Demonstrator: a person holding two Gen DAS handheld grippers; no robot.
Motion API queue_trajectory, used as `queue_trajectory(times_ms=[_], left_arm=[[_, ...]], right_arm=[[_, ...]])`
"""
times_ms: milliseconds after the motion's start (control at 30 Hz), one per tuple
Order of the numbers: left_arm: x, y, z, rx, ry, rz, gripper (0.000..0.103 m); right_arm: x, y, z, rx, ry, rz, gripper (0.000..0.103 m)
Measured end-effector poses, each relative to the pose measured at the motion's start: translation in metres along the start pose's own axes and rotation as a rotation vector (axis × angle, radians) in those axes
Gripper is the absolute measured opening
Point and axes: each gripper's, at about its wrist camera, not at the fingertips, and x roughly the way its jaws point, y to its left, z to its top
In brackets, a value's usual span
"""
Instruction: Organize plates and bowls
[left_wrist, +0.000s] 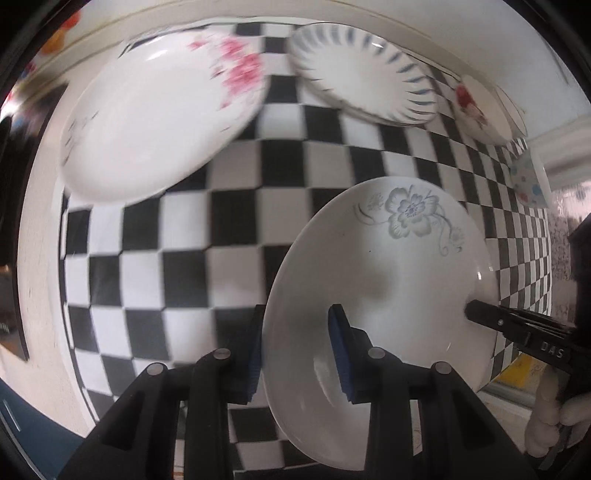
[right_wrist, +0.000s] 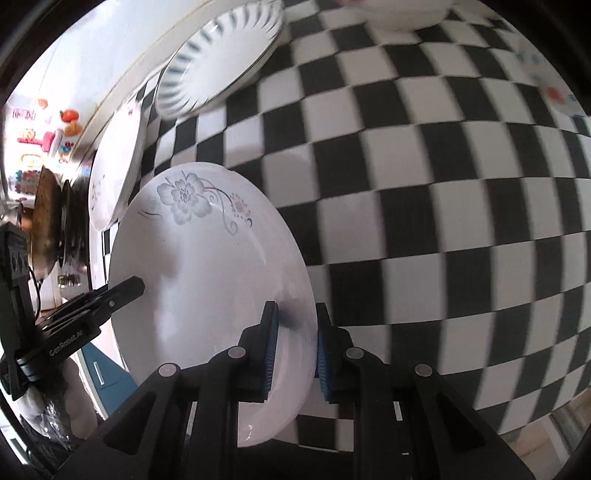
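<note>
A white plate with a grey flower (left_wrist: 388, 266) is held at two sides of its rim over the checkered tablecloth (left_wrist: 177, 266). My left gripper (left_wrist: 297, 350) is shut on the plate's left rim, one blue pad outside and one inside. The right gripper (left_wrist: 476, 310) comes in from the right edge. In the right wrist view the same plate (right_wrist: 207, 266) has its right rim clamped between the blue pads of my right gripper (right_wrist: 295, 339), and the left gripper (right_wrist: 133, 290) bites the opposite rim.
A plate with pink flowers (left_wrist: 159, 118) lies at the back left, a blue-striped plate (left_wrist: 362, 74) behind the middle, a red-flowered bowl (left_wrist: 480, 110) and a dotted cup (left_wrist: 528, 181) at the right. A white-gloved hand (left_wrist: 543, 417) holds the right gripper.
</note>
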Motion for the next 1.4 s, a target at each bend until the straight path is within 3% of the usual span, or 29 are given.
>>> queue_trajectory(times_ms=[500, 1200, 1300, 1400], left_arm=[[0.040, -0.096, 0.026, 0.108, 0.067, 0.023, 0.031], [0.041, -0.075, 0.019, 0.062, 0.083, 0.037, 0.032], [0.033, -0.073, 0.001, 0.059, 0.041, 0.099, 0.032], [0.006, -0.056, -0.002, 0.026, -0.009, 0.102, 0.032]], right_arm=[[-0.031, -0.107, 0.014, 0.070, -0.015, -0.032, 0.021], [-0.021, -0.107, 0.021, 0.029, 0.050, -0.038, 0.021], [-0.028, -0.110, 0.023, 0.045, 0.055, -0.027, 0.021], [-0.048, -0.108, 0.025, 0.037, 0.008, -0.046, 0.029]])
